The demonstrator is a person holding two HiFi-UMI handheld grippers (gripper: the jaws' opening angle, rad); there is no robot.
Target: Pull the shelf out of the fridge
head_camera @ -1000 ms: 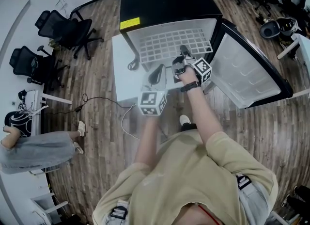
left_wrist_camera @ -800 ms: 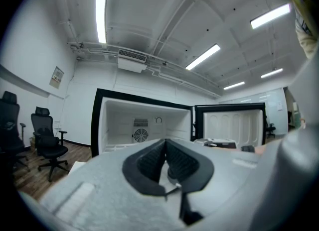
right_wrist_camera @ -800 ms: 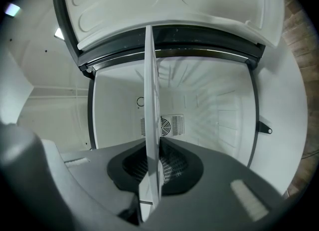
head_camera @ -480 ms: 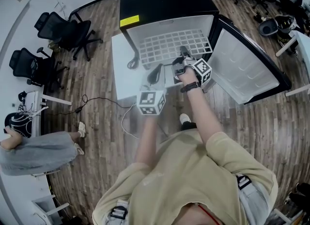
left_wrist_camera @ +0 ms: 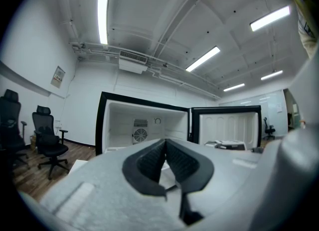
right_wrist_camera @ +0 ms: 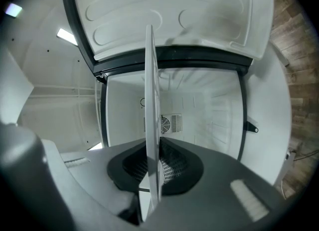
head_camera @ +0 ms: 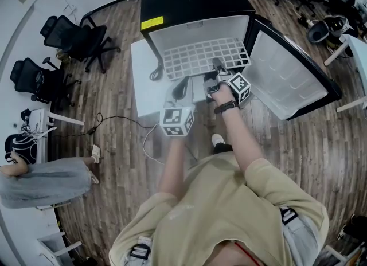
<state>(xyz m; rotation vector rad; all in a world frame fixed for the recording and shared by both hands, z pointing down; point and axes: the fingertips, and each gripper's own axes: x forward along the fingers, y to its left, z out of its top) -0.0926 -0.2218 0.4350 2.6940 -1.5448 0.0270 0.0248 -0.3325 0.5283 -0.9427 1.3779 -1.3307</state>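
Observation:
The black fridge [head_camera: 195, 1] stands open, its door [head_camera: 289, 73] swung out to the right. Its white wire shelf [head_camera: 206, 55] sticks out of the front opening. My right gripper [head_camera: 218, 67] is shut on the shelf's front edge. In the right gripper view the shelf [right_wrist_camera: 151, 100] runs edge-on as a thin white strip between the pads [right_wrist_camera: 169, 163] of the right gripper [right_wrist_camera: 152, 170], with the fridge's back wall vent [right_wrist_camera: 169, 124] behind. My left gripper [head_camera: 182, 87] hangs in front of the fridge, left of the right one. In its own view the left gripper [left_wrist_camera: 165, 143] is shut on nothing.
The fridge sits on a low white platform [head_camera: 143, 87]. A cable [head_camera: 114, 120] trails over the wood floor. Office chairs [head_camera: 74, 35] stand at the left and back right. A seated person [head_camera: 34, 173] is at the far left. A table edge [head_camera: 350, 47] is at the right.
The shelf has come slightly farther out of the fridge, with the right gripper still shut on its front edge. The left gripper has barely moved.

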